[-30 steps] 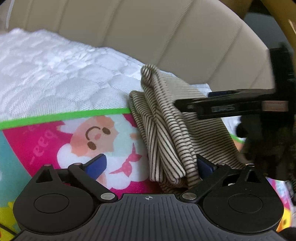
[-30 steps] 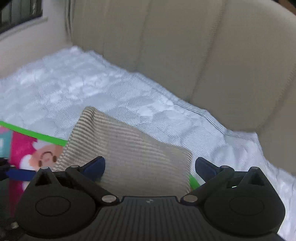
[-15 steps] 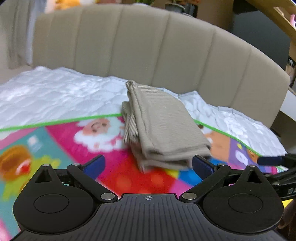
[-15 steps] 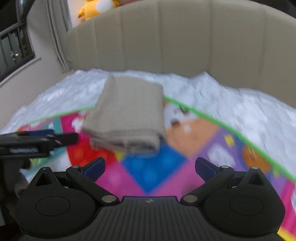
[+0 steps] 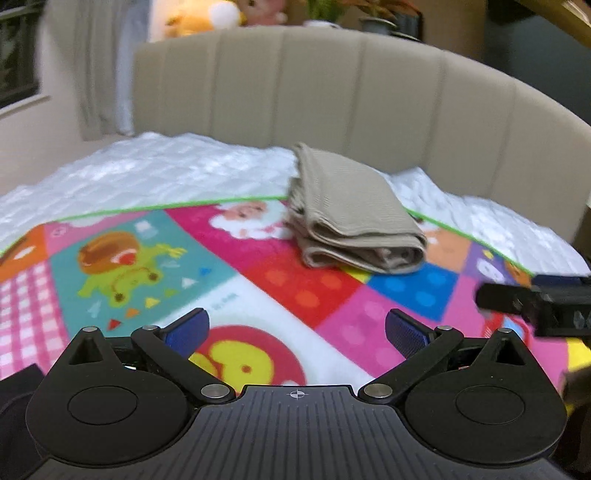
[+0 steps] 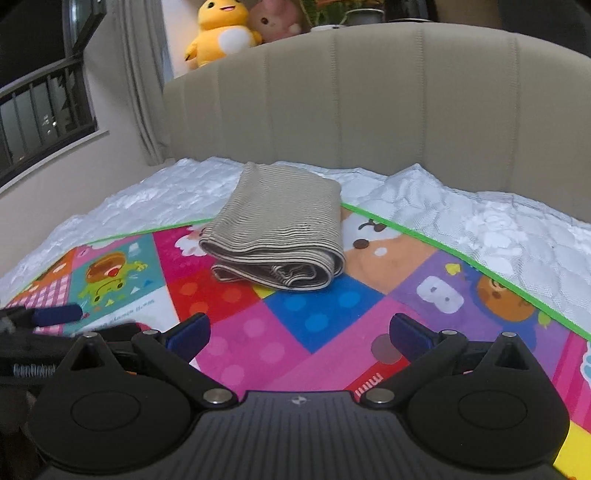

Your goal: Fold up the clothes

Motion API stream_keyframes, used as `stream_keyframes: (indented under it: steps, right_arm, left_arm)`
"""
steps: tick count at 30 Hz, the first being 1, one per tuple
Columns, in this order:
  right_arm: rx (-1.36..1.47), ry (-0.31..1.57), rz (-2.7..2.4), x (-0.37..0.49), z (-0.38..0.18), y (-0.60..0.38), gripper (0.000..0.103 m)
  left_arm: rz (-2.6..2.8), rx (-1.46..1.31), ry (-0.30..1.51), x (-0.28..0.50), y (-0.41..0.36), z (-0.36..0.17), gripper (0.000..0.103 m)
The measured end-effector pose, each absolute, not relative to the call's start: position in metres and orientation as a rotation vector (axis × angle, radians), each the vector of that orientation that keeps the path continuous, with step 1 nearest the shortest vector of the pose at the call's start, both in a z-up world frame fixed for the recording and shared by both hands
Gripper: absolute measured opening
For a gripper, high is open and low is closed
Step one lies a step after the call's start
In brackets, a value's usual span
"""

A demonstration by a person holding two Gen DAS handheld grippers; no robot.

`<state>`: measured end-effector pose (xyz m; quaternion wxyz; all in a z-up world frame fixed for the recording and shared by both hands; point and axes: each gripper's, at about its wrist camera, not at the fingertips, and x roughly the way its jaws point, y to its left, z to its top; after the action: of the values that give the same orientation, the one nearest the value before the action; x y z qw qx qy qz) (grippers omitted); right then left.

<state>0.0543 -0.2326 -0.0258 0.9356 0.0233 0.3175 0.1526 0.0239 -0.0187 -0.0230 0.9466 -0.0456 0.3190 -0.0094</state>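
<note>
Your left gripper (image 5: 297, 328) has its blue-padded fingers spread wide with nothing between them, and your right gripper (image 6: 299, 330) is spread just as wide and empty too. The folded striped garment (image 6: 275, 242) lies in a compact stack at the far edge of the colourful play mat (image 6: 295, 317), at about 12 o'clock from your right gripper and about 1 o'clock from your left, its far end reaching onto the white quilted cover (image 6: 480, 225) below the beige headboard (image 6: 369, 103).

A second ago both of your grippers sat right at the garment, with cloth filling the space between the fingers; half a second ago you had already drawn back, and now you are further off still, with bare mat lying between your fingertips and the stack. The stack itself has kept its place and shape. In the left view, your right gripper shows at 3 o'clock; in the right view, your left one shows at 9 o'clock. Plush toys (image 6: 221, 33) sit above the headboard
</note>
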Motion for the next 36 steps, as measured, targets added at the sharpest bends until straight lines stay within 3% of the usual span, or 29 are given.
stream_keyframes:
  steps: [36]
  right_arm:
    - [0.022, 0.694, 0.337, 0.057, -0.034, -0.227, 0.103]
  left_arm:
    - [-0.012, -0.096, 0.646, 0.024, -0.016, -0.025, 0.103]
